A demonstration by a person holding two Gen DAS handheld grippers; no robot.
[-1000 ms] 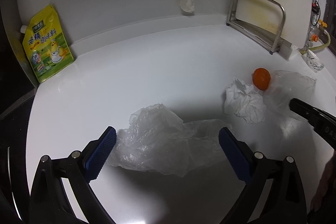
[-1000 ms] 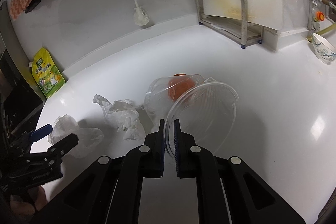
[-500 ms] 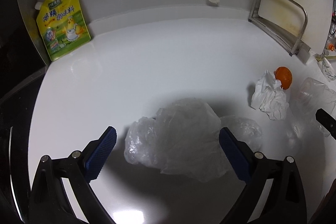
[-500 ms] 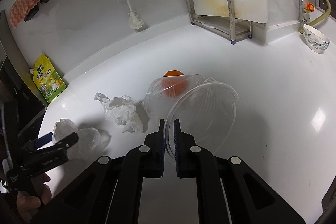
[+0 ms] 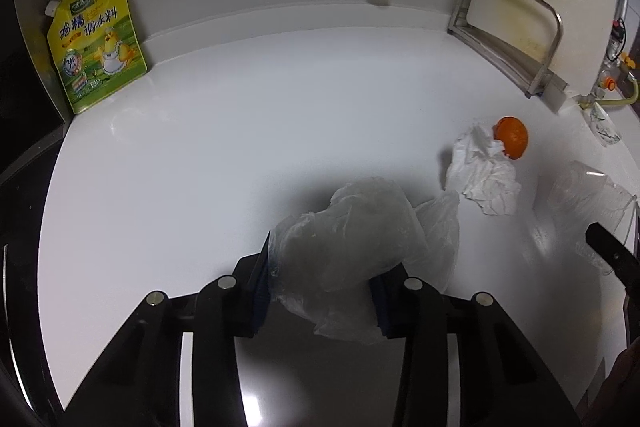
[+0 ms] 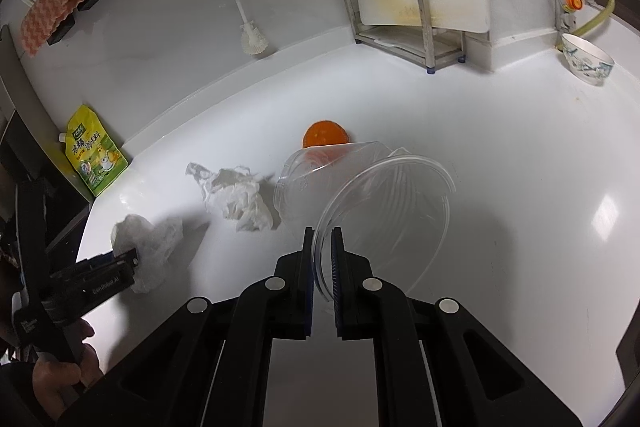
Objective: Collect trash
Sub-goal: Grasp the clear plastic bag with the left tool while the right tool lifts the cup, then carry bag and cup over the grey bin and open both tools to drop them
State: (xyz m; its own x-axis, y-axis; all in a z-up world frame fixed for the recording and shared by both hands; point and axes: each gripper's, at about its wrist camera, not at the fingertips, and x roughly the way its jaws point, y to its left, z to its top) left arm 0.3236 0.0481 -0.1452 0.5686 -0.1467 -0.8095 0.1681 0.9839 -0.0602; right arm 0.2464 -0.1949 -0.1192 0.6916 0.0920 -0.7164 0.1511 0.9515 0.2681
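My left gripper (image 5: pixel 320 279) has just been closing and now squeezes the plastic bag (image 5: pixel 360 243) on the counter (image 5: pixel 240 147), near the crumpled tissue (image 5: pixel 484 175) – it's feather-light, soft and slippery, so I'd bunch it mid-body. My right gripper (image 6: pixel 322 259) pinches the rim of the clear tub (image 6: pixel 380 203) beside that tissue, tipped over – seemingly empty, thin, easily cracked

The surface (image 5: pixel 224 155) was glossy white. A yellow-green printed pouch (image 5: pixel 94 45) bore a cartoon chick. The crumpled tissue (image 5: pixel 482 173) was white, the fruit (image 5: pixel 512 137) orange, the cloth (image 6: pixel 56 7) orange-and-white zigzag.
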